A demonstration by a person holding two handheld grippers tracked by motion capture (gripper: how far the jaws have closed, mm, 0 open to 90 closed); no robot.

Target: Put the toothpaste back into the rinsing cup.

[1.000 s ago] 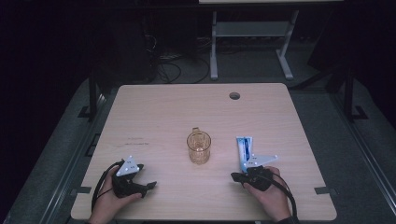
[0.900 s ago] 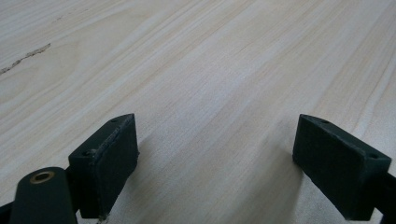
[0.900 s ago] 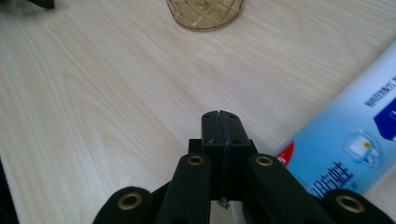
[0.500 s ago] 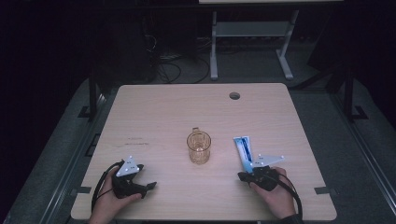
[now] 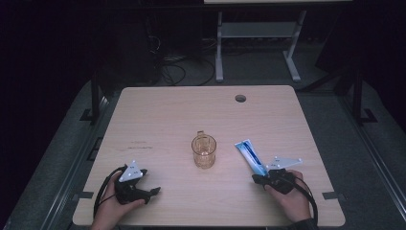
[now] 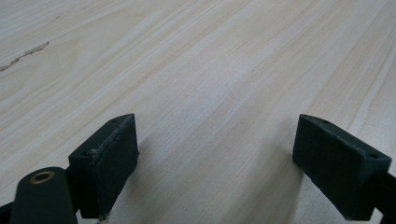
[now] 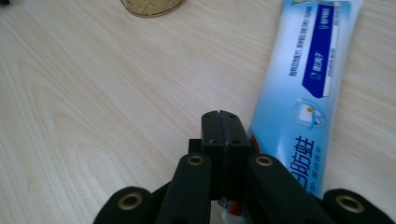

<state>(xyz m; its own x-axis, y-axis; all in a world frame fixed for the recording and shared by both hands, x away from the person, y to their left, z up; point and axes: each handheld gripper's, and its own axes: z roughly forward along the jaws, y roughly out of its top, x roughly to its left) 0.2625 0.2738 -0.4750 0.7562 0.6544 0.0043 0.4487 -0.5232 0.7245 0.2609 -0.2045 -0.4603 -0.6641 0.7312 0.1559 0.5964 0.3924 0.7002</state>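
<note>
Count on the table [image 5: 158,115]: one glass mug [image 5: 204,151], amber, single handle. One toothpaste tube [image 5: 251,156], blue and white. Two grippers: the left gripper [image 5: 154,192] and the right gripper [image 5: 256,178], one per hand. Two hands in view, a left hand [image 5: 112,206] and a right hand [image 5: 292,199]. One round hole [image 5: 240,98] in the tabletop. One table.

The toothpaste tube [image 7: 303,93] carries Chinese print, its large characters reading "防蛀"; smaller lines stay illegible.
</note>
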